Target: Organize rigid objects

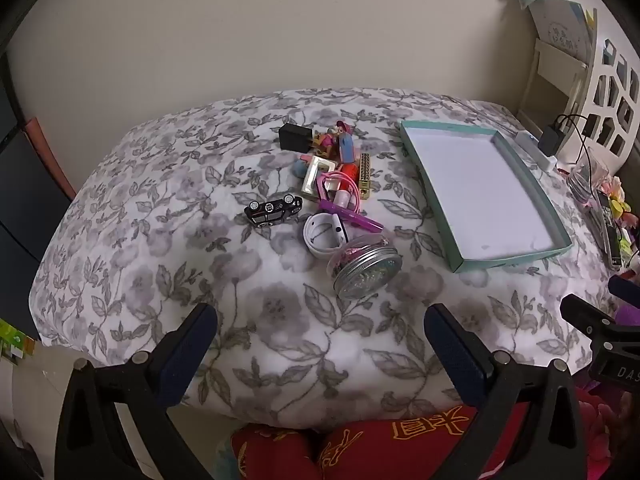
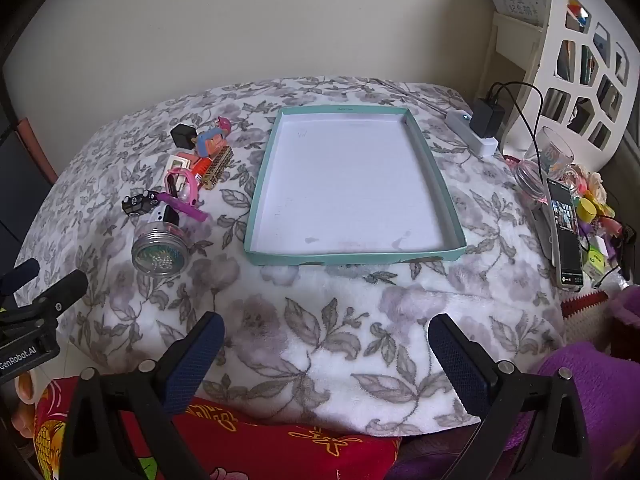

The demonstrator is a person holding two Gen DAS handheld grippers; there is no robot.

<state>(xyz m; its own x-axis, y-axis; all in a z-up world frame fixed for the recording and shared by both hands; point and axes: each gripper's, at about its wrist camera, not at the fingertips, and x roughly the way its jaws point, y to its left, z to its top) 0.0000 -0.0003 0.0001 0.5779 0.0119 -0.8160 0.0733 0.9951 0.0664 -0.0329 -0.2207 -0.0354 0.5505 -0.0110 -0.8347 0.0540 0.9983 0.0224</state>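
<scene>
A heap of small things lies on the floral blanket (image 1: 160,240): a black toy car (image 1: 274,210), a black cube charger (image 1: 295,137), a toy figure (image 1: 340,140), a pink band (image 1: 340,188), a purple pen (image 1: 352,216), a white ring (image 1: 322,236) and a metal-lidded jar (image 1: 366,270) on its side. To their right sits a shallow teal box lid (image 1: 460,152) with nothing inside. In the right wrist view the lid (image 2: 352,258) is straight ahead and the jar (image 2: 160,250) at left. My left gripper (image 1: 320,320) and right gripper (image 2: 326,330) both hang open over the blanket's near edge, holding nothing.
A white power strip with a black charger (image 2: 486,120) lies at the far right. A glass jar (image 2: 532,178), a phone (image 2: 566,232) and small clutter crowd the right edge. A white lattice basket (image 2: 580,60) stands behind. Red fabric (image 2: 260,440) lies below the blanket.
</scene>
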